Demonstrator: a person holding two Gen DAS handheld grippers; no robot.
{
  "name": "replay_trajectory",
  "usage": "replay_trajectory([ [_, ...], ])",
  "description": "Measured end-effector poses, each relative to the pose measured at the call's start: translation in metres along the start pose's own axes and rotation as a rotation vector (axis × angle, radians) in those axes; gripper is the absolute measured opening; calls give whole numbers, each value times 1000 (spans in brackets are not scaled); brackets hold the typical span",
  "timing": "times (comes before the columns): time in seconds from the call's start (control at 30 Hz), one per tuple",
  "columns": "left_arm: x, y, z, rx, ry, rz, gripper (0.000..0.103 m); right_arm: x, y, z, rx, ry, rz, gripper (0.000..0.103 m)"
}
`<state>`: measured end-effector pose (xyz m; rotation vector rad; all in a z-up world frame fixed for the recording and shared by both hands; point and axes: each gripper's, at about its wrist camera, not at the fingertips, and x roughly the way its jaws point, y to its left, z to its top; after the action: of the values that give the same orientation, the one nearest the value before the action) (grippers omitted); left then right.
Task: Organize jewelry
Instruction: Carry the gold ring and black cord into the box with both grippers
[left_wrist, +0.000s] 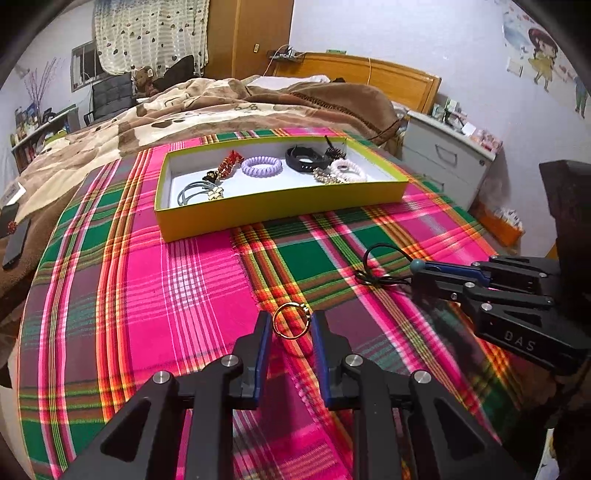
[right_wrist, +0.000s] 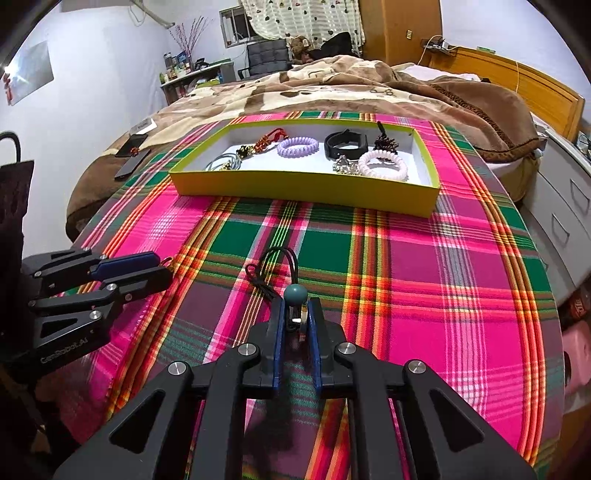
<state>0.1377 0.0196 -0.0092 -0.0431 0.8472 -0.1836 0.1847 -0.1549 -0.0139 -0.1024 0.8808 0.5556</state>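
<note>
Left gripper pinches the gold ring; right gripper clamps the teal-bead cord. Lift both straight up, then carry toward twelve o'clock into the yellow tray

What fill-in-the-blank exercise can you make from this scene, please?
1. The gold ring lies between the fingers of the ____ gripper.
2. The right gripper is closed on a teal ____ on a black cord.
3. The purple coil hair tie lies inside the ____ cardboard tray.

Missing: left; bead; yellow
</note>
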Motion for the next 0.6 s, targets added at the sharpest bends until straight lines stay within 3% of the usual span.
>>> replay_trajectory([
  [0.6,-19,-1,14,-4,-56,0,21,-22,-5,14,33,-77,-3,12],
])
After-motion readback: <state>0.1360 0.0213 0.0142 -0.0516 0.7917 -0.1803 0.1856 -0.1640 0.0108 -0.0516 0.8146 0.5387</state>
